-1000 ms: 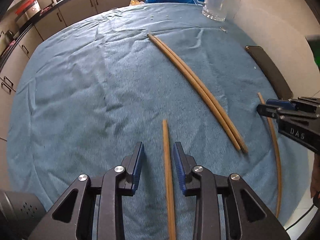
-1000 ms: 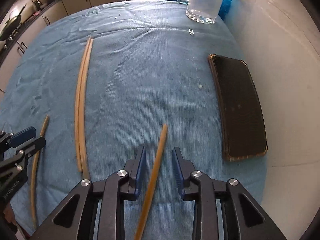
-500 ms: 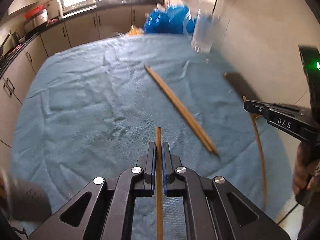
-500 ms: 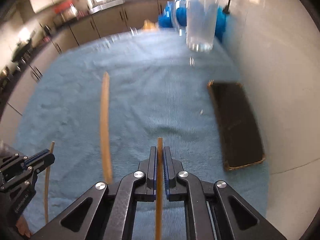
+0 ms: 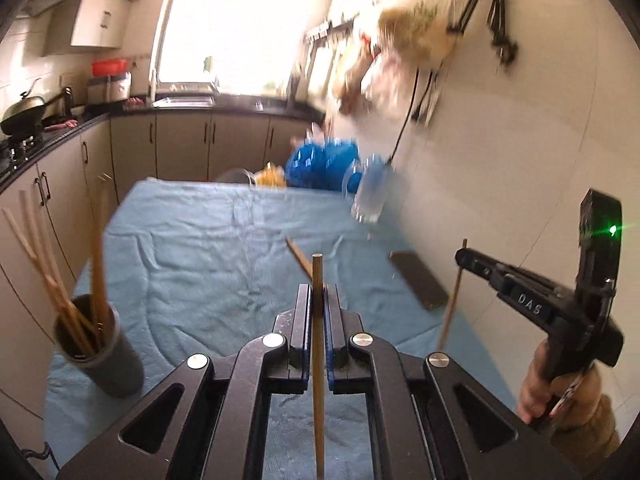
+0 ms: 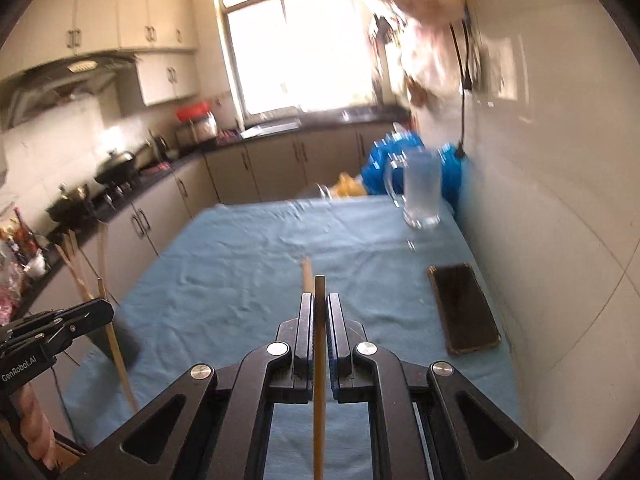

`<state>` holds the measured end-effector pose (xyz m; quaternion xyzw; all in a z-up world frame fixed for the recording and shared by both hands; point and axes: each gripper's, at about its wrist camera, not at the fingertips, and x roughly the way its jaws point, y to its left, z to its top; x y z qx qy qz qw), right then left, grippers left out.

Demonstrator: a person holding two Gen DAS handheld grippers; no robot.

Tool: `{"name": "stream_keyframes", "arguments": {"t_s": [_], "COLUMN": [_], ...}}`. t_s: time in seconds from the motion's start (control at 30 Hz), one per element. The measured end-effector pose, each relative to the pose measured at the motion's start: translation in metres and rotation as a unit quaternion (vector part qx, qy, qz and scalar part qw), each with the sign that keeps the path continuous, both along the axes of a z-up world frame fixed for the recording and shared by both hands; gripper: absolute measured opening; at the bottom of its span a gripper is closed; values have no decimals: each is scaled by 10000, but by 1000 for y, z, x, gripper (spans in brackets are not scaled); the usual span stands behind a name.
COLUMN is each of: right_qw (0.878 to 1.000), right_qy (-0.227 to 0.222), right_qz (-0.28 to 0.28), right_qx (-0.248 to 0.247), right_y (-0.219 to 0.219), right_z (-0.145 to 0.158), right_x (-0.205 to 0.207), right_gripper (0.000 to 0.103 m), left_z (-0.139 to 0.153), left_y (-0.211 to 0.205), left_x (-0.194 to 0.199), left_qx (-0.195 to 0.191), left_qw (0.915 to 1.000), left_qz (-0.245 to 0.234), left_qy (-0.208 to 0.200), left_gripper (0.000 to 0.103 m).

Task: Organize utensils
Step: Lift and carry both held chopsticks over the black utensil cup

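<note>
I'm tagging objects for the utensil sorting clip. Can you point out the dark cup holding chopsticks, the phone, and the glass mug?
dark cup (image 5: pixel 108 364), left wrist view, on its outer wall.
phone (image 6: pixel 464 308), right wrist view, on the middle of its dark face.
glass mug (image 6: pixel 422 192), right wrist view, on its body.
</note>
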<state>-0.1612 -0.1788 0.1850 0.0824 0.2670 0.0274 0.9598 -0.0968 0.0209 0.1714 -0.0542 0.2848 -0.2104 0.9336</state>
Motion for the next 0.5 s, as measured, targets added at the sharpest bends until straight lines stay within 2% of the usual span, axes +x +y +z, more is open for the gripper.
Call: {"name": "stream_keyframes", "arguments": {"t_s": [0.1,0.23,0.5], "right_qw": [9992,9965,9880], "right_qy": [-358,-686,-1013], "right_qz": [165,460,1133], "right_qx": [95,142,279], "right_y": [20,53,137], "right_z": [25,53,88], "right_x": [-5,6,43], "right_gripper": [6,6,6], "left_z": [24,51,87], "left_y": [24,55,129], "left_x": [-15,-19,-8], "left_qx": [-178,-196,-102], "left_qw": [9992,9967,9847], "left_qz": [203,515,1479], "left_qy": [-290,-591,-918], "left_gripper": [5,5,5]}}
